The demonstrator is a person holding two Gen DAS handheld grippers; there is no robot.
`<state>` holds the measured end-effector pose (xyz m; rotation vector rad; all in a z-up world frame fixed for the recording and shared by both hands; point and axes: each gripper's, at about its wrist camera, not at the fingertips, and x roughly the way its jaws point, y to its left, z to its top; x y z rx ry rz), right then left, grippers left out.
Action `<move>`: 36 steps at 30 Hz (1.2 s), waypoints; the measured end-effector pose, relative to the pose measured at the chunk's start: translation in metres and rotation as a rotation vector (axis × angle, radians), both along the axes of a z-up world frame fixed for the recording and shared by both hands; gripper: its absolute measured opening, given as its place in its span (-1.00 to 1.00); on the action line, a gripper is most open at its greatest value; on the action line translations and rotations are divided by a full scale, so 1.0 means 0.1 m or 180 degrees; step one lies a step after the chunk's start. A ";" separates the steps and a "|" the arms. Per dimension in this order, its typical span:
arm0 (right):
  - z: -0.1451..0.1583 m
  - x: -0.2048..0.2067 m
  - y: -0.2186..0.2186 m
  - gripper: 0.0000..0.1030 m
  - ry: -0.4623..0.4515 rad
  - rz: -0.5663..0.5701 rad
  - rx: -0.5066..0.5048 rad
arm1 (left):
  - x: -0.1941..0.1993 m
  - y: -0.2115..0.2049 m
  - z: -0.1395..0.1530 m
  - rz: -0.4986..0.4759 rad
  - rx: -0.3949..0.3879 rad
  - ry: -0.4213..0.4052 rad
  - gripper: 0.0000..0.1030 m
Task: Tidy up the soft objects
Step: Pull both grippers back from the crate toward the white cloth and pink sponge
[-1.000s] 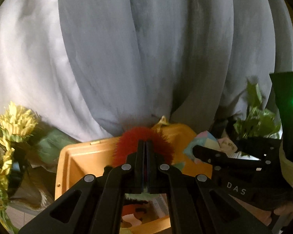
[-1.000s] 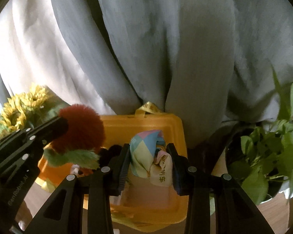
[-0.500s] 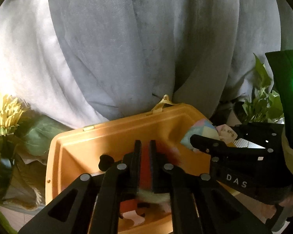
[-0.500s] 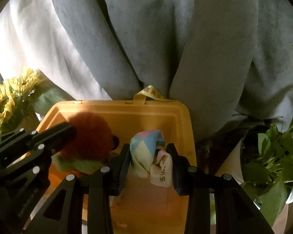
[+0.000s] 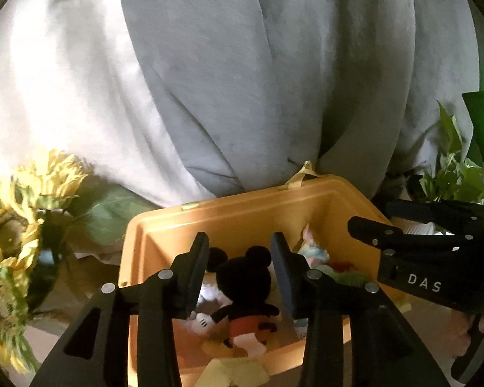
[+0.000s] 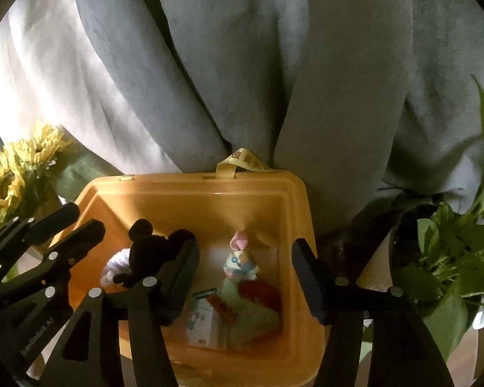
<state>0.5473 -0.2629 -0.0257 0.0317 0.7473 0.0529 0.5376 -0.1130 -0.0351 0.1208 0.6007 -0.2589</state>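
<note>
Toys fill the orange bin (image 6: 298,213) as you hold both grippers over its open top, each with its jaws spread wide and nothing between them. Framed between the fingers of your left gripper (image 5: 238,269), the black mouse plush (image 5: 245,293) lies on the bin floor in red shorts, round ears toward the far wall and one white glove stretched toward the left finger; it is well below the tips, not touched by them. Below the gap of your right gripper (image 6: 245,277), the pastel patchwork pouch (image 6: 240,262) rests near the middle of the floor, with the red-and-green fuzzy toy (image 6: 258,300) just nearer the jaws and a small printed packet (image 6: 203,322) beside the left finger. Everything soft appears gathered in one container, which suits the tidying job, and jaws this wide read as a release rather than a reach. Beyond the bin's far rim, a yellow ribbon tag (image 6: 245,158) pokes up against the grey curtain (image 6: 242,64). Outside the left finger stand sunflowers (image 6: 22,161); outside the right, a leafy potted plant (image 6: 458,251).
</note>
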 end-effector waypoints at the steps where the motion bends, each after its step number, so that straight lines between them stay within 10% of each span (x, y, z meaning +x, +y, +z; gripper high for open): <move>1: 0.02 -0.03 0.01 0.19 -0.0021 0.0001 -0.0020 | -0.02 0.01 0.01 0.0008 0.0010 -0.0014 -0.22; 36: 0.73 -1.48 0.22 0.36 -0.0714 -0.0144 -0.0120 | -1.37 0.29 0.52 -0.0034 -0.0090 -0.0577 0.36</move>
